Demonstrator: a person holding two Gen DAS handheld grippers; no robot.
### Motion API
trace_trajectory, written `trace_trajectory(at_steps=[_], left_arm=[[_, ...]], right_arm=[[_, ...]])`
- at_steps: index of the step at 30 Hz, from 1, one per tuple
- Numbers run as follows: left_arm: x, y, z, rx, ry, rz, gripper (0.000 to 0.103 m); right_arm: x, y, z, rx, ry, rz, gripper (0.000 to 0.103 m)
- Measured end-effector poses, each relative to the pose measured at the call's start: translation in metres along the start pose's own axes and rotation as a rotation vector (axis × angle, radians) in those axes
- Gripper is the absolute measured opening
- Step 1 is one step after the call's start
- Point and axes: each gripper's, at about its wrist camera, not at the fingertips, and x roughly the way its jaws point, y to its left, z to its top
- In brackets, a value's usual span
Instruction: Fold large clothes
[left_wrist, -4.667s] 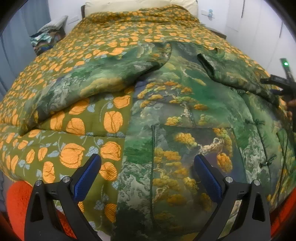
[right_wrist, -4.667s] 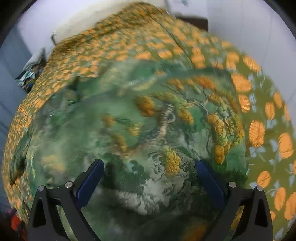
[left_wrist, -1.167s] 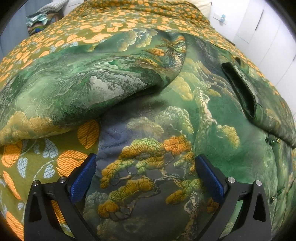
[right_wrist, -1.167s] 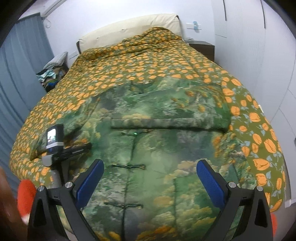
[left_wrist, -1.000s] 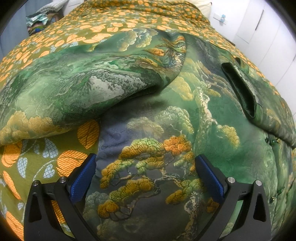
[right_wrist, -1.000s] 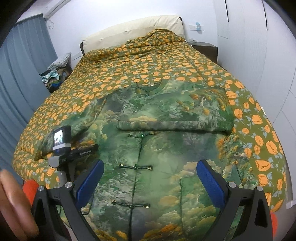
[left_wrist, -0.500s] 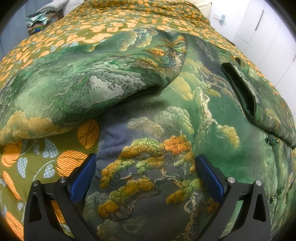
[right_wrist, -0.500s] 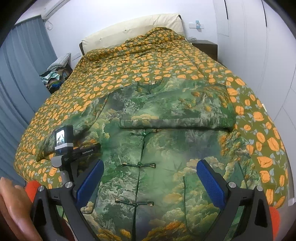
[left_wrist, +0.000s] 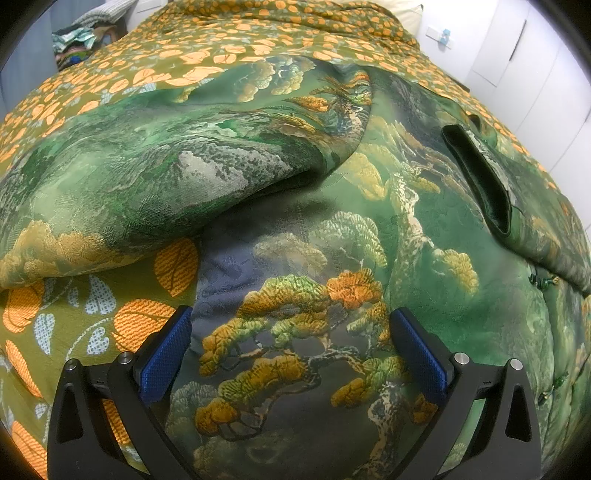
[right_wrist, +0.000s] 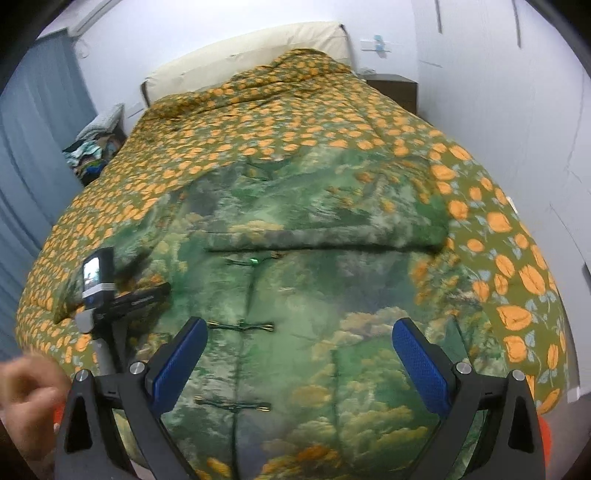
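Your left hand-held gripper (left_wrist: 291, 354) hangs with its blue-padded jaws wide and empty, low over the lower left panel of the green brocade jacket with pine and mountain print (left_wrist: 388, 236), which lies face up on the bed's olive quilt with orange leaves (left_wrist: 92, 317). Your right hand-held gripper (right_wrist: 299, 362) is also spread wide and holds nothing, above the jacket's hem at the bottom centre of its frame.

In the right wrist view, the sleeve at the upper right (right_wrist: 332, 225) already lies folded across the chest, above the knotted frog fastenings (right_wrist: 240, 326). In the left wrist view, the other sleeve (left_wrist: 177, 177) stretches out to the upper left, not yet folded. By my reading you are roughly a quarter through: that sleeve, then the body folds, remain.
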Motion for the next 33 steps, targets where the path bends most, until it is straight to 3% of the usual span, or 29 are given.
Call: trace_trajectory(at_steps=[7,16,22,28,30,33], left_arm=[[-0.002,0.003,-0.002,-0.003,-0.006,-0.001,0.103],[-0.002,0.001,-0.003,-0.006,-0.003,-0.011,0.103],[-0.001,-0.005,-0.001,-0.053,0.002,0.036,0.103],[-0.02,0.006,0.005,-0.082,0.199,-0.059,0.102],[-0.051,0.02,0.006,-0.117,0.177,-0.114,0.102],[-0.111,0.072,0.007,-0.239,0.055,-0.222,0.103]], right_arm=[[0.023,-0.011,-0.011,0.048,0.063,0.017,0.099],[0.017,-0.015,-0.018,0.021,0.055,-0.028,0.099],[0.028,-0.017,-0.026,0.04,0.096,-0.013,0.099],[0.023,-0.006,-0.023,0.008,0.075,0.012,0.099],[0.019,-0.007,-0.021,0.003,0.058,0.014,0.099],[0.016,-0.011,-0.02,0.009,0.04,0.011,0.099]])
